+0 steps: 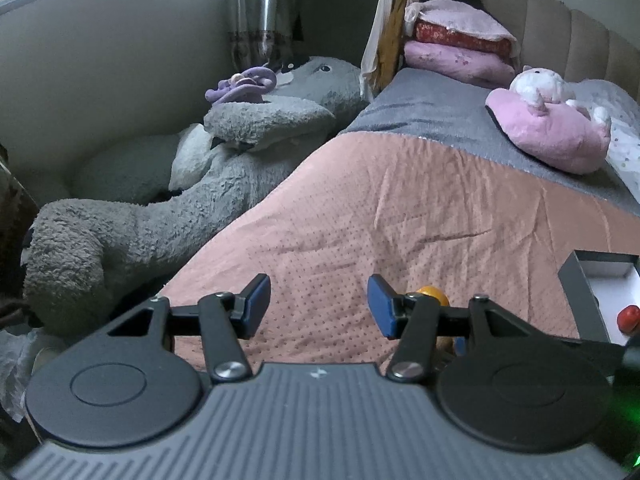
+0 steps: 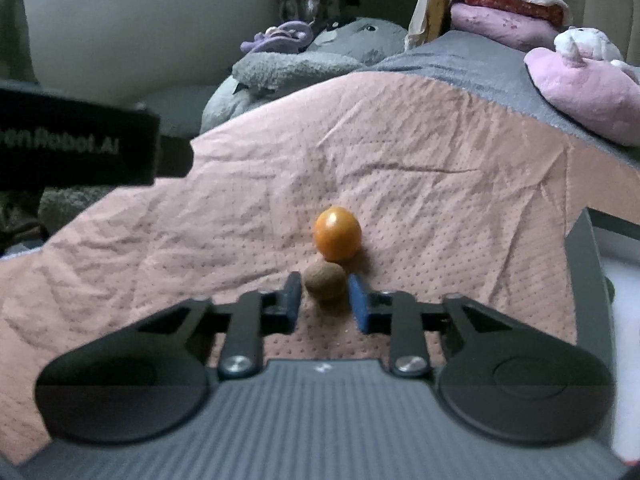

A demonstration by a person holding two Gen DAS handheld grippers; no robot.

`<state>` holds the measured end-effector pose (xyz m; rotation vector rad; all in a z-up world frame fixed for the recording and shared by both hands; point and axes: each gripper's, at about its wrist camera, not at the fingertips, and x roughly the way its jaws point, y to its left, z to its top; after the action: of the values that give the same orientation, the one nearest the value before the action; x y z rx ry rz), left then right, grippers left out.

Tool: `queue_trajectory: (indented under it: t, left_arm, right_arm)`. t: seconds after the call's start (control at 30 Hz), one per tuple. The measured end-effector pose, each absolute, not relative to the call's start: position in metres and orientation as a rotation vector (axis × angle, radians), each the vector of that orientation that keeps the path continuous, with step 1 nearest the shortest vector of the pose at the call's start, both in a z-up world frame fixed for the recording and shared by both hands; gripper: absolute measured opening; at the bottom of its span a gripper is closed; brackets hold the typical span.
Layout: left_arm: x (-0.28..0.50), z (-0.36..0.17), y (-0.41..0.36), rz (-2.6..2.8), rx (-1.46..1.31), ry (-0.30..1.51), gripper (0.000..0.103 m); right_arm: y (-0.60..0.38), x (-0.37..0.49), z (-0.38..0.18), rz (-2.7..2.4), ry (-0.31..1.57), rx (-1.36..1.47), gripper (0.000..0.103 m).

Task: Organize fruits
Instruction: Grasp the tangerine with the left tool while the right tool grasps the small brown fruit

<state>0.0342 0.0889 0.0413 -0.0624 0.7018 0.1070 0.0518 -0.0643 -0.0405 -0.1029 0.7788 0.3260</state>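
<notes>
My right tongs [image 2: 325, 300] pinch a small brown fruit [image 2: 324, 280] on the bed's pink cover [image 2: 440, 160], just before an orange fruit [image 2: 337, 233]; my left tongs [image 1: 318, 306] hang spread, empty.

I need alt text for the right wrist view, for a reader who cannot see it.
The right tongs close around a small brown fruit lying on a pink bedcover, with an orange fruit just beyond it. A grey box sits at the right edge, and soft toys lie further back.

pink bedspread [image 2: 440, 152], orange fruit [image 2: 337, 233], brown fruit [image 2: 324, 280]
</notes>
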Motion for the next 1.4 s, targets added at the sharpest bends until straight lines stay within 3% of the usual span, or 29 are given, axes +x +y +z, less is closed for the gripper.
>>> queue_trajectory:
  t: [0.43, 0.67, 0.77, 0.83, 0.9, 1.07, 1.23, 1.33, 1.4]
  left_arm:
    - [0.042, 0.028, 0.045, -0.035, 0.024, 0.688, 0.06]
    - [0.071, 0.001, 0.023, -0.056, 0.05, 0.767, 0.06]
    - [0.081, -0.007, 0.016, -0.08, 0.099, 0.768, 0.06]
    - [0.088, -0.013, 0.017, -0.095, 0.093, 0.793, 0.06]
    - [0.095, -0.02, 0.019, -0.095, 0.076, 0.835, 0.059]
    - [0.1, -0.02, 0.024, -0.11, 0.055, 0.821, 0.052]
    - [0.103, -0.022, 0.023, -0.128, 0.044, 0.83, 0.051]
    - [0.105, -0.026, 0.017, -0.153, 0.058, 0.838, 0.052]
    - [0.108, -0.029, 0.016, -0.172, 0.06, 0.847, 0.052]
  right_arm:
    - [-0.112, -0.005, -0.006, 0.35, 0.706, -0.057, 0.019]
    - [-0.14, -0.025, -0.006, 0.322, 0.712, -0.074, 0.02]
    - [-0.138, -0.021, -0.011, 0.33, 0.745, -0.056, 0.022]
    - [-0.133, -0.019, -0.013, 0.327, 0.73, -0.06, 0.039]
    - [-0.128, -0.015, -0.015, 0.337, 0.718, -0.059, 0.043]
    - [-0.11, 0.002, -0.025, 0.385, 0.752, -0.094, 0.042]
    - [-0.098, 0.017, -0.038, 0.392, 0.777, -0.117, 0.041]
    - [-0.091, 0.021, -0.045, 0.395, 0.793, -0.143, 0.028]
    - [-0.09, 0.023, -0.048, 0.397, 0.803, -0.15, 0.028]
